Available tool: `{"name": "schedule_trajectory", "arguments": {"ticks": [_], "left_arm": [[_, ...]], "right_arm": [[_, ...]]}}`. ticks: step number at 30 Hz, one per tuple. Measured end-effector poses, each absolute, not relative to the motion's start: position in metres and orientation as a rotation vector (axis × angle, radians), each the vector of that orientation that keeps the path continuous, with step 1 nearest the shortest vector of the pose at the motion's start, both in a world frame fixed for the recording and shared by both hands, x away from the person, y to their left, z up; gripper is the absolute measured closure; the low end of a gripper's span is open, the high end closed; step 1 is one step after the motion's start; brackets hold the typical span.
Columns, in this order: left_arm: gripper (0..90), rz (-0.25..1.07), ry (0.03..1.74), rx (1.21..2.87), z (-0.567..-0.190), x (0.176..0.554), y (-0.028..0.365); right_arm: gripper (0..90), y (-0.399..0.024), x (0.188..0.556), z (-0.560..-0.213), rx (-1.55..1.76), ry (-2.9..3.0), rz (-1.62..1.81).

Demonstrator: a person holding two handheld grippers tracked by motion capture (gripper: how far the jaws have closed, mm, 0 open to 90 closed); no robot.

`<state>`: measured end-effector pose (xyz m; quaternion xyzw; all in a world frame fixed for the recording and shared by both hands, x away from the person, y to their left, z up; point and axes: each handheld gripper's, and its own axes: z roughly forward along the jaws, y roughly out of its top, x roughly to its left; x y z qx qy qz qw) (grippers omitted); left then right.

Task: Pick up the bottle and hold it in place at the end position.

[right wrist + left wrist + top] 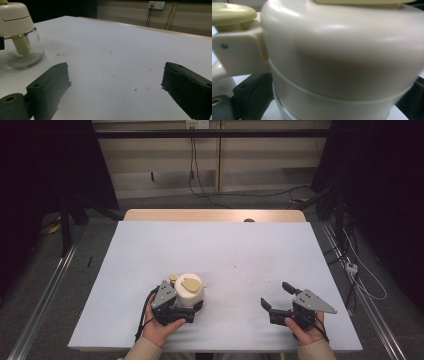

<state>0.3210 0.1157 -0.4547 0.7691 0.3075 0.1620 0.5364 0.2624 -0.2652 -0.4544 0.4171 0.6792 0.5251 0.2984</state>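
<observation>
Two grippers: one in each of the person's hands, both low over the near part of the table, on either side of the jar.
Jar: a glass jar with a cream plastic lid stands upright on the table's pale sheet, close to the near edge and left of the middle. From the right gripper view its clear glass belly shows under the cream top, with a pale stem inside it.
Lid: cream dome with a yellowish flat tab on top and a small yellowish round knob on a bracket at the jar's far-left side.
Left gripper: the left gripper sits right against the near side of the jar; its grey three-cornered plate lies just left of the lid. In the left gripper view the jar's cream wall stands very close, with a black jaw at each side of it. Whether the jaws actually press on the jar, I cannot tell.
Right gripper: the right gripper is well to the right of the jar, its jaws spread wide with only bare table between them and nothing held.
Table surface: a few small dark specks lie to the right of the jar.
</observation>
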Motion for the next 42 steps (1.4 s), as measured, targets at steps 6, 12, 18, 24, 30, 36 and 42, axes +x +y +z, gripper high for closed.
{"name": "schedule_trajectory", "arguments": {"ticks": [6,12,18,24,30,36,42], "left_arm": [[2.9,0.399,0.738,1.819,-0.455,0.322,0.112],[2.9,0.407,0.744,1.816,-0.455,0.323,0.109],[3.6,0.424,0.737,1.81,-0.455,0.324,0.107],[4.5,0.446,0.737,1.8,-0.455,0.323,0.105],[4.8,0.453,0.733,1.786,-0.455,0.324,0.104],[4.9,0.465,0.724,1.777,-0.455,0.324,0.102],[5.0,0.475,0.73,1.765,-0.455,0.326,0.101]], "right_arm": [[6.6,-0.265,0.262,-0.454,1.106,1.802,1.396],[6.6,-0.265,0.262,-0.454,1.107,1.802,1.394],[6.7,-0.266,0.262,-0.454,1.104,1.801,1.396],[6.7,-0.265,0.263,-0.454,1.103,1.801,1.397],[6.7,-0.266,0.262,-0.454,1.107,1.795,1.406],[6.7,-0.267,0.262,-0.453,1.103,1.794,1.406],[6.6,-0.267,0.262,-0.453,1.097,1.797,1.417]]}}
